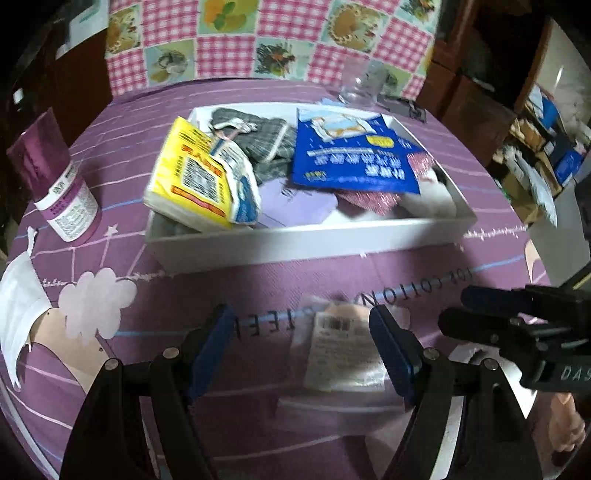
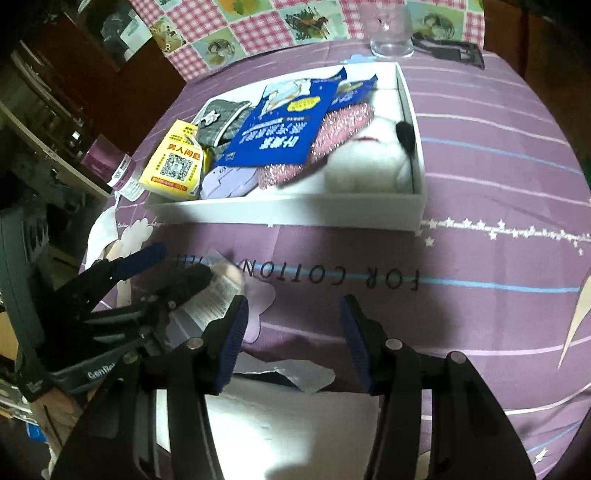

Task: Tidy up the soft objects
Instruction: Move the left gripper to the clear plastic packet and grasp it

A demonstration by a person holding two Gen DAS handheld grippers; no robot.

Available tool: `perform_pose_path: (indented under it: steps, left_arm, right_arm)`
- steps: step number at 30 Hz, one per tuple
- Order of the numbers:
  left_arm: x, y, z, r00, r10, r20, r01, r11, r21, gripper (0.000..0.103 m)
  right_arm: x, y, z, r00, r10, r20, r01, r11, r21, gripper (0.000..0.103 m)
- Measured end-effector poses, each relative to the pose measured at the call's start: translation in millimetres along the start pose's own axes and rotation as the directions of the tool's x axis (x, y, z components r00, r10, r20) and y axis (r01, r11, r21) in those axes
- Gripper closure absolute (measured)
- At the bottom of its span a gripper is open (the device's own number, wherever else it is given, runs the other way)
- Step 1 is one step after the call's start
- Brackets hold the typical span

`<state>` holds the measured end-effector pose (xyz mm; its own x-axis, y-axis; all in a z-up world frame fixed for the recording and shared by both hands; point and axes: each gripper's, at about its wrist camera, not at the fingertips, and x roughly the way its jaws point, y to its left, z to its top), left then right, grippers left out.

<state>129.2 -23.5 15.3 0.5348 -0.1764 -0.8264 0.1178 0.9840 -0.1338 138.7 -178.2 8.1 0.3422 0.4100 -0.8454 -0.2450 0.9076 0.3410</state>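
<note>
A clear plastic packet with a white printed label (image 1: pixel 343 354) lies flat on the purple tablecloth near the front edge. My left gripper (image 1: pixel 304 350) hovers over it, open, with the packet between the blue pads and the right pad over its edge. In the right wrist view the left gripper (image 2: pixel 181 266) sits above the same packet (image 2: pixel 218 295). My right gripper (image 2: pixel 293 341) is open beside it with nothing between its fingers, and it shows at the right of the left wrist view (image 1: pixel 458 310). Behind stands a white box (image 1: pixel 306 240) holding a yellow tissue pack (image 1: pixel 188 177), a blue packet (image 1: pixel 354 155), grey plaid cloth (image 1: pixel 258 136), a pink glittery sponge (image 2: pixel 332 144) and a white plush (image 2: pixel 369 162).
A purple canister (image 1: pixel 59 184) stands left of the box. A clear glass (image 2: pixel 391 33) and a black object (image 2: pixel 454 51) sit behind it. White paper (image 1: pixel 18 295) lies at the left table edge, and a white sheet with torn plastic (image 2: pixel 280 373) lies under my right gripper.
</note>
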Motion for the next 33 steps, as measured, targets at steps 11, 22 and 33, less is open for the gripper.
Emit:
perform_pose_path:
  steps: [11,22,33]
  left_arm:
    - [21.3,-5.8,-6.1,0.995,0.062,-0.075,-0.06,0.997,0.038,0.0]
    - [16.7,5.9,-0.6,0.995,0.08,-0.062,-0.081,0.997,-0.012,0.022]
    - [7.3,34.2,2.3,0.998,0.054,-0.037,-0.058,0.991,-0.118,0.081]
  right_arm:
    - [4.1,-14.6,-3.0,1.0,0.009,-0.013,-0.008,0.999,0.052,0.05]
    - [4.5,-16.7,-2.9,1.0,0.003,-0.016,-0.002,0.999,0.052,0.05]
    - [4.3,-16.1,-3.1,1.0,0.002,-0.014,-0.002,0.999,0.05,0.05]
